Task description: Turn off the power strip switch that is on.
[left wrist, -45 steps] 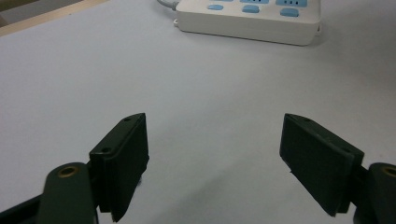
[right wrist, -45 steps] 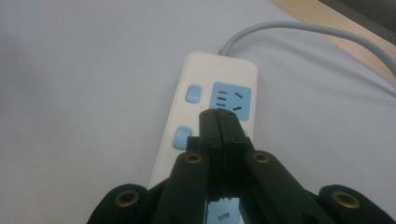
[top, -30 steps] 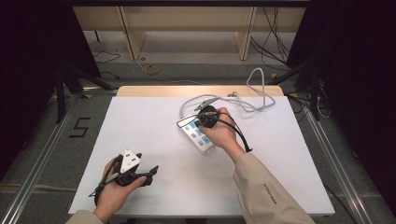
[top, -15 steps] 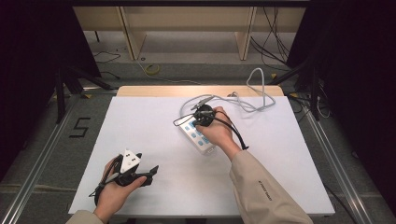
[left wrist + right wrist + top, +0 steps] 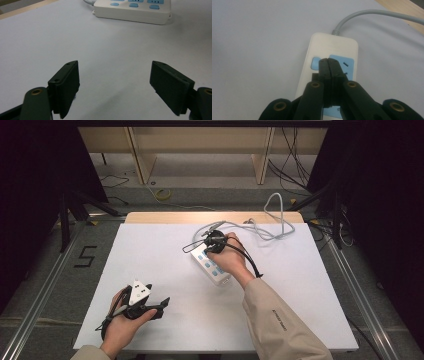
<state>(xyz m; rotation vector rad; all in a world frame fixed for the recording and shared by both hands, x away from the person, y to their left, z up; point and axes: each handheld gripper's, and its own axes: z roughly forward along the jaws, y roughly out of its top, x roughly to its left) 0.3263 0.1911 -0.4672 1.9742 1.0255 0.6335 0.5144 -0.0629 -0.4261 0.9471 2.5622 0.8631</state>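
White power strip (image 5: 210,266): table centre, cord end at 11 o'clock.
right gripper (image 5: 328,65): jaws pressed together, tips over the blue switch (image 5: 315,63), so the press looks about underway.
left gripper (image 5: 115,85): jaws apart, empty, idle at 7 o'clock.

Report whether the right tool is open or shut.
Shut: in the right gripper view the right tool has its black jaws pressed together, tips over the power strip.

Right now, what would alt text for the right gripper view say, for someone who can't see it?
The right gripper, its two black jaws shut together with nothing between them, points down over a white power strip with blue sockets, its tips at a small blue switch. The strip lies on a white table, and its grey cable runs off toward the upper right.
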